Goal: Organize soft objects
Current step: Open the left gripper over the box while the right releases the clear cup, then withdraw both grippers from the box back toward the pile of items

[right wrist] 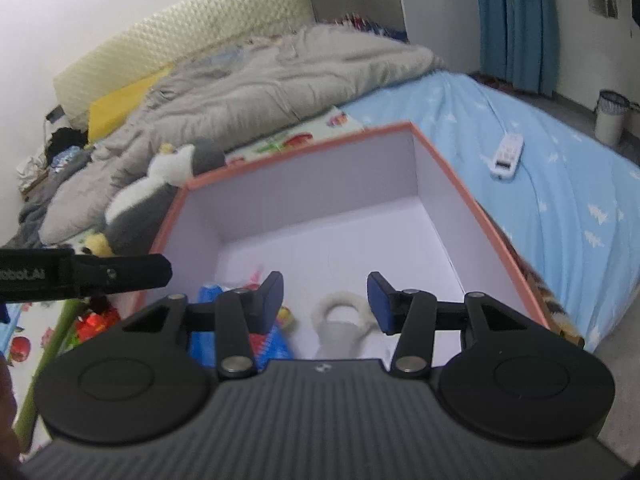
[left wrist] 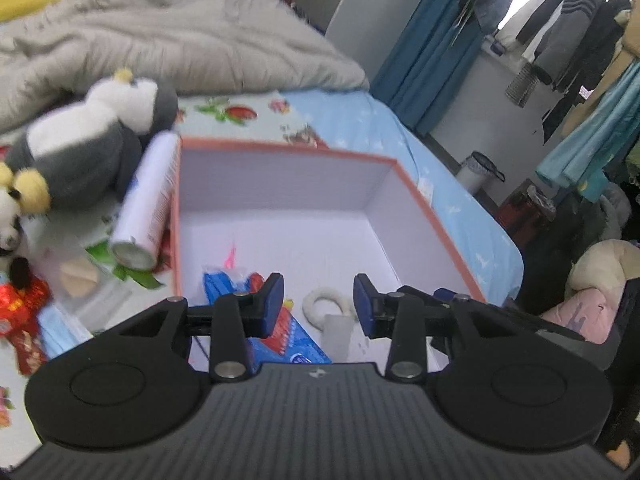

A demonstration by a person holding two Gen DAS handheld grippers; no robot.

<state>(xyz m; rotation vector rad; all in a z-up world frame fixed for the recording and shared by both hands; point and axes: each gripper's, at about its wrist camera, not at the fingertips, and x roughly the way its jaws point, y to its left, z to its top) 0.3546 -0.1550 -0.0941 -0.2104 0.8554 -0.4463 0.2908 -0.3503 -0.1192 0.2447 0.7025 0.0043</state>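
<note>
An orange-rimmed box (left wrist: pixel 280 146) (right wrist: pixel 460 168) with white walls stands on the bed. On its floor lie a blue packet (left wrist: pixel 224 284) (right wrist: pixel 208 294) and a white fluffy ring (left wrist: pixel 310 308) (right wrist: pixel 340 297) joined to a grey piece. My left gripper (left wrist: pixel 319 306) hangs open over the box's near side, with nothing between its pads. My right gripper (right wrist: pixel 325 304) is open above the same spot, also holding nothing. A grey and white penguin plush (left wrist: pixel 92 136) (right wrist: pixel 144 208) sits just left of the box.
A white spray can (left wrist: pixel 148 200) leans on the box's left wall. A panda plush (left wrist: pixel 8 212) and a red item (left wrist: pixel 20 304) lie further left. A grey duvet (left wrist: pixel 180 40) fills the bed's far side. A white remote (right wrist: pixel 507 154) lies on the blue sheet to the right.
</note>
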